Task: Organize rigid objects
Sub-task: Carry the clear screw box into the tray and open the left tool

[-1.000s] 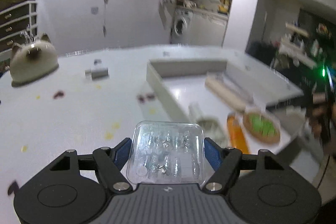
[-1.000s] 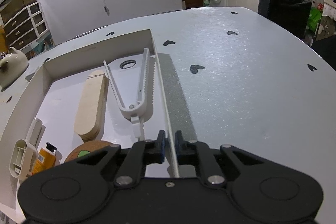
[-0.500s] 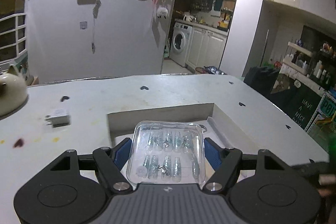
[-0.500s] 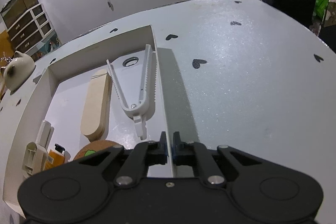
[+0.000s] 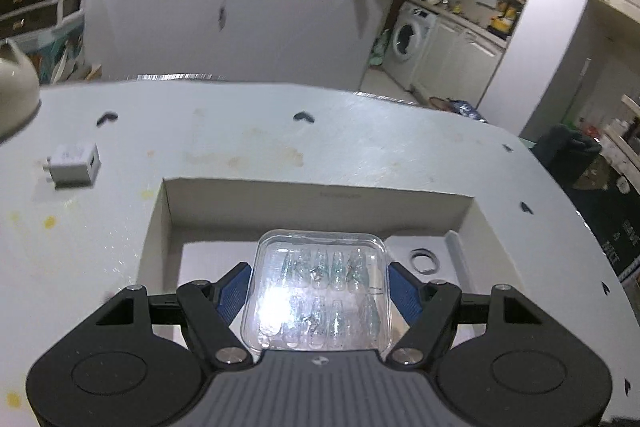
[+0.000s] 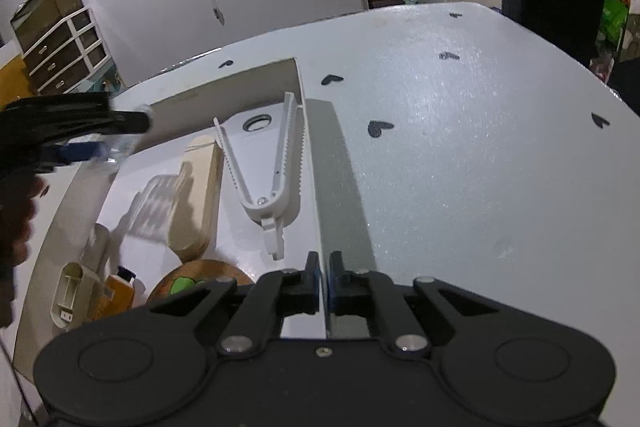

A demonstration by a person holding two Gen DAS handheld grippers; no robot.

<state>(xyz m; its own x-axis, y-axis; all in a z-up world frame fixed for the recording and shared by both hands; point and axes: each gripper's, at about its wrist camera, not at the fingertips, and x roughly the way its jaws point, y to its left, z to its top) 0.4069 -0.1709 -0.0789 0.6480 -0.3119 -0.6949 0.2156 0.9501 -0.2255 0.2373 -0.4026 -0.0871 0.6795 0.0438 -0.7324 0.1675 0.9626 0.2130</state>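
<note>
My left gripper (image 5: pixel 320 285) is shut on a clear plastic case (image 5: pixel 320 291) of small glittery pieces and holds it over the white tray (image 5: pixel 316 213), near its far end. The left gripper also shows in the right wrist view (image 6: pixel 104 135), above the tray's far left corner. My right gripper (image 6: pixel 323 267) is shut on the tray's right wall (image 6: pixel 320 235) at its near end. Inside the tray lie white tongs (image 6: pixel 276 163), a wooden paddle (image 6: pixel 196 203), a metal ring (image 6: pixel 258 123), a cork coaster (image 6: pixel 192 283), an orange bottle (image 6: pixel 118 293) and a white holder (image 6: pixel 72 291).
A white charger plug (image 5: pixel 74 167) lies on the table left of the tray. A cream cat-shaped pot (image 5: pixel 12 87) stands at the far left. The white table (image 6: pixel 460 147) with black heart marks stretches right of the tray. A dark chair (image 6: pixel 556 7) stands beyond the table's far right edge.
My left gripper has swung with the clear case from the table's left side to above the tray's far end. My right gripper has closed tighter on the tray wall.
</note>
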